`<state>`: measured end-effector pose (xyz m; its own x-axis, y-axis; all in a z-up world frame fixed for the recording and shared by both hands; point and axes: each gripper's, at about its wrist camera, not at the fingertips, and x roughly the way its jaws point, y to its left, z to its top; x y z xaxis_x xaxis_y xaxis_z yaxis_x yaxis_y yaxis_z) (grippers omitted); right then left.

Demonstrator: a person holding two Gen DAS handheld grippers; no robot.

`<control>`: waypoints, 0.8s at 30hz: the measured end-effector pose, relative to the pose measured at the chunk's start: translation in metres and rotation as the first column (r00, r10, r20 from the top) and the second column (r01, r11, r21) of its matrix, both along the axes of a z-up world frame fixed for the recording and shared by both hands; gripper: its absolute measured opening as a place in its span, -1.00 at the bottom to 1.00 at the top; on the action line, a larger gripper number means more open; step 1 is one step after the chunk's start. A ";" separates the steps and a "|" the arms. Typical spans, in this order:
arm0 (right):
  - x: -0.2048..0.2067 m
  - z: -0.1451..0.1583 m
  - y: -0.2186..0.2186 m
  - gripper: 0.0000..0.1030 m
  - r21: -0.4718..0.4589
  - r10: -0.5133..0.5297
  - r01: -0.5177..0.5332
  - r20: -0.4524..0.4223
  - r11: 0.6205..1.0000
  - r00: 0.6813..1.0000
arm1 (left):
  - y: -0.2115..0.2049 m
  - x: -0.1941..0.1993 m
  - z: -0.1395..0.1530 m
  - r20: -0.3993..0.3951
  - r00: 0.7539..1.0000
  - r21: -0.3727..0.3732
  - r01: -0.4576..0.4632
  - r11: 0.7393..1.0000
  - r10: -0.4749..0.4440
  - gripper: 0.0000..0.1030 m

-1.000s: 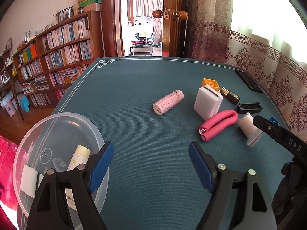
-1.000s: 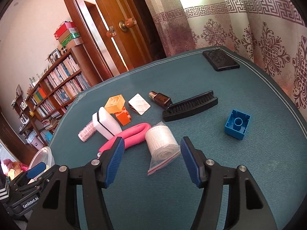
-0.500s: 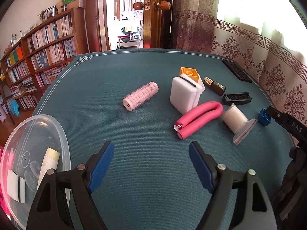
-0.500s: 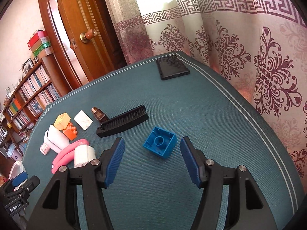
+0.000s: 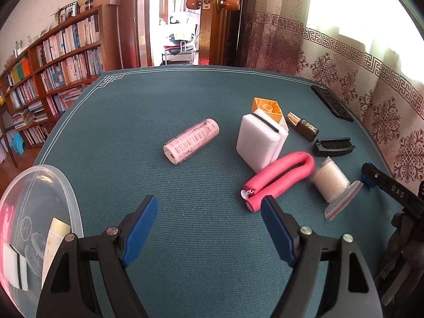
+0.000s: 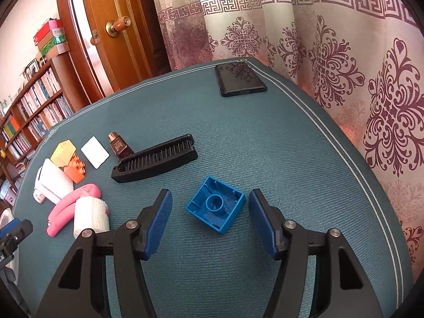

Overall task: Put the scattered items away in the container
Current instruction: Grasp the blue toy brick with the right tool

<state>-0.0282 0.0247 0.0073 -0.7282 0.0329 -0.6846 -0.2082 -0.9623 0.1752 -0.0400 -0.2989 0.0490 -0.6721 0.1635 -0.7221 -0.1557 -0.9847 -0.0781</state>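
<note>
My right gripper [image 6: 210,218] is open, and a blue toy brick [image 6: 215,206], hollow side up, lies on the cloth between its fingers, untouched. A black comb [image 6: 155,162] lies just beyond it. My left gripper [image 5: 209,228] is open with nothing in it over bare cloth. Ahead of it lie a pink hair roller [image 5: 191,141], a white sponge block [image 5: 261,143], a bent pink foam curler [image 5: 279,180] and a bagged white roll [image 5: 331,184]. The clear plastic container [image 5: 71,201] sits at the left table edge with a tube and a sponge inside.
A brown bottle [image 6: 119,146], a white card [image 6: 95,155], a yellow brick [image 6: 63,153] and an orange brick [image 6: 75,171] lie left of the comb. A black phone [image 6: 239,79] rests near the far right edge. A patterned curtain hangs along the right side of the table.
My right gripper swung right from the bagged roll to the blue brick and closed in until the brick lies between its fingers. The left gripper shifted right, away from the container.
</note>
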 end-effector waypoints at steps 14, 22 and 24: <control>0.000 -0.002 0.002 -0.10 -0.024 0.012 -0.012 -0.004 1.000 1.000 | 0.013 -0.012 0.005 0.012 1.000 0.079 0.003 0.997 -0.004 0.61; 0.001 -0.003 0.005 -0.10 -0.039 0.010 -0.010 -0.012 0.999 1.000 | 0.036 -0.026 0.012 -0.005 1.000 0.077 0.024 0.997 -0.023 0.61; 0.002 -0.002 0.006 -0.10 -0.043 0.010 -0.011 -0.014 0.999 1.000 | 0.042 -0.031 0.012 -0.002 1.000 0.076 0.025 0.997 -0.025 0.61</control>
<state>-0.0267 0.0303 0.0048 -0.7376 -0.0043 -0.6753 -0.1955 -0.9558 0.2196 -0.0708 -0.2571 0.0605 -0.6676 0.2353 -0.7064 -0.1807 -0.9716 -0.1528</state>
